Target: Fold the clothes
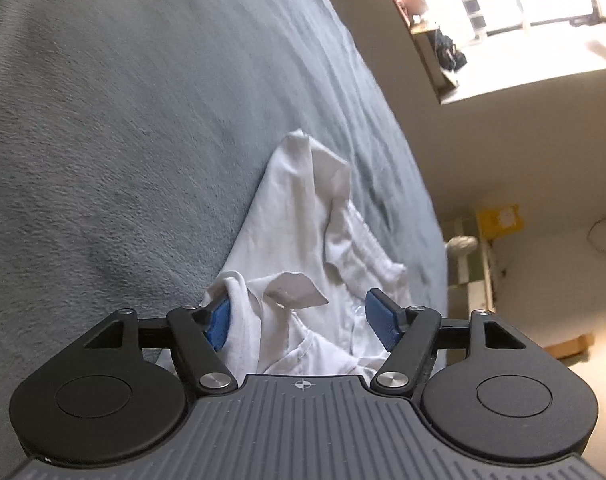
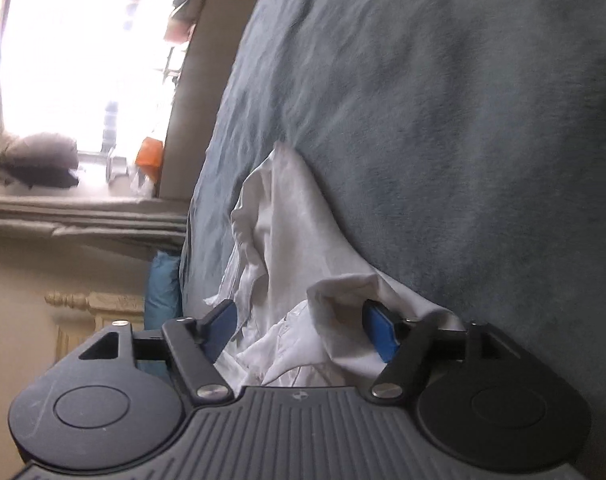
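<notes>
A crumpled white shirt lies on a grey-blue bedspread, near the bed's edge. In the left wrist view my left gripper stands open. Its blue pads are wide apart, with loose folds and the collar of the shirt lying between them. The right wrist view shows the same shirt on the bedspread. My right gripper is open too, its pads spread around a bunched fold of white cloth. Neither gripper pinches the cloth.
The bed's edge runs close beside the shirt. Beyond it are a beige wall, a bright window, a yellow object and a wooden box. A dark bag sits on the sill, and a blue pillow lies by the bed.
</notes>
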Demonstrator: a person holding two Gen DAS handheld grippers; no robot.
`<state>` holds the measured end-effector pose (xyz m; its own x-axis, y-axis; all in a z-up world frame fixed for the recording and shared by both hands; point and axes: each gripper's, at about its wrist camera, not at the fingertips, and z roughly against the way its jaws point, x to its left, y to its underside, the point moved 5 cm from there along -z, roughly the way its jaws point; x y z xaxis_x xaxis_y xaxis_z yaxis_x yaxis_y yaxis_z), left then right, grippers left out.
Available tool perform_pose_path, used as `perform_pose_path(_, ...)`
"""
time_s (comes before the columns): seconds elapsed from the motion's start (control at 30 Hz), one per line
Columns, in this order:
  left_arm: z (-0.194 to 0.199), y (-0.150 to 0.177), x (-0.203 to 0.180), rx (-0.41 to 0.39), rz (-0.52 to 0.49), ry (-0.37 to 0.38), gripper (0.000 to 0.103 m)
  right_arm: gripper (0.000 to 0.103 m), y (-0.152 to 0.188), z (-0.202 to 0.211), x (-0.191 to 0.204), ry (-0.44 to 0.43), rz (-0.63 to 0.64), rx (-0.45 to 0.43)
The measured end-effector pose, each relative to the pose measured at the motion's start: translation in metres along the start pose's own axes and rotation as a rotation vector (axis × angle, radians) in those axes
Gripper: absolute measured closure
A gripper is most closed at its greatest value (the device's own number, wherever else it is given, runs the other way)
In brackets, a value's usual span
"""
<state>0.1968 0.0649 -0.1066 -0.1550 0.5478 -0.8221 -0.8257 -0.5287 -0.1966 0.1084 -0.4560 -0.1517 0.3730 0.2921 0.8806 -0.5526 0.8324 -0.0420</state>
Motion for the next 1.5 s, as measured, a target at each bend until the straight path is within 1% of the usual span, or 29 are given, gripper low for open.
perform_pose_path(0.17,0.020,-0.001,0.002,-0.050,0.023,0.005,0.034,0.029,-0.002,0.015,-0.015,-0.003,-0.100,-0.040)
perform_pose_path(0.27,0.035,0.001,0.005,-0.088,0.019,-0.011,0.034,0.029,-0.002,0.024,-0.019,0.005,-0.128,-0.074)
perform_pose_path(0.33,0.045,0.004,0.007,-0.108,0.018,-0.030,0.034,0.027,0.001,0.032,-0.022,0.028,-0.136,-0.105)
perform_pose_path(0.43,0.061,0.014,0.011,-0.131,0.010,-0.048,0.034,0.027,0.005,0.052,-0.029,0.077,-0.158,-0.202)
perform_pose_path(0.47,0.068,0.022,0.012,-0.142,0.005,-0.046,0.034,0.027,0.008,0.060,-0.032,0.086,-0.171,-0.234)
perform_pose_path(0.5,0.074,0.029,0.013,-0.145,-0.002,-0.048,0.034,0.027,0.011,0.065,-0.035,0.083,-0.183,-0.247)
perform_pose_path(0.63,0.093,0.061,0.015,-0.143,-0.047,-0.064,0.034,0.027,0.033,0.080,-0.043,0.078,-0.207,-0.244)
perform_pose_path(0.8,0.108,0.099,0.015,-0.117,-0.087,-0.074,0.034,0.027,0.071,0.090,-0.047,0.058,-0.218,-0.207)
perform_pose_path(0.9,0.104,0.118,0.010,-0.084,-0.126,-0.078,0.034,0.027,0.091,0.094,-0.048,0.054,-0.234,-0.180)
perform_pose_path(1.0,0.098,0.134,0.001,-0.053,-0.193,-0.082,0.034,0.027,0.107,0.096,-0.049,0.052,-0.241,-0.150)
perform_pose_path(1.1,0.085,0.145,-0.004,-0.002,-0.224,-0.083,0.034,0.027,0.120,0.093,-0.048,0.058,-0.240,-0.118)
perform_pose_path(1.23,0.073,0.169,0.004,0.063,-0.243,-0.091,0.034,0.027,0.137,0.083,-0.050,0.068,-0.245,-0.078)
perform_pose_path(1.3,0.069,0.177,0.011,0.082,-0.254,-0.117,0.034,0.027,0.143,0.074,-0.051,0.077,-0.245,-0.059)
perform_pose_path(1.37,0.058,0.177,0.017,0.094,-0.235,-0.137,0.034,0.027,0.146,0.066,-0.051,0.097,-0.235,-0.048)
perform_pose_path(1.43,0.054,0.172,0.027,0.087,-0.190,-0.135,0.034,0.027,0.144,0.058,-0.051,0.105,-0.226,-0.057)
perform_pose_path(1.5,0.052,0.162,0.033,0.074,-0.138,-0.110,0.034,0.026,0.141,0.051,-0.048,0.100,-0.224,-0.064)
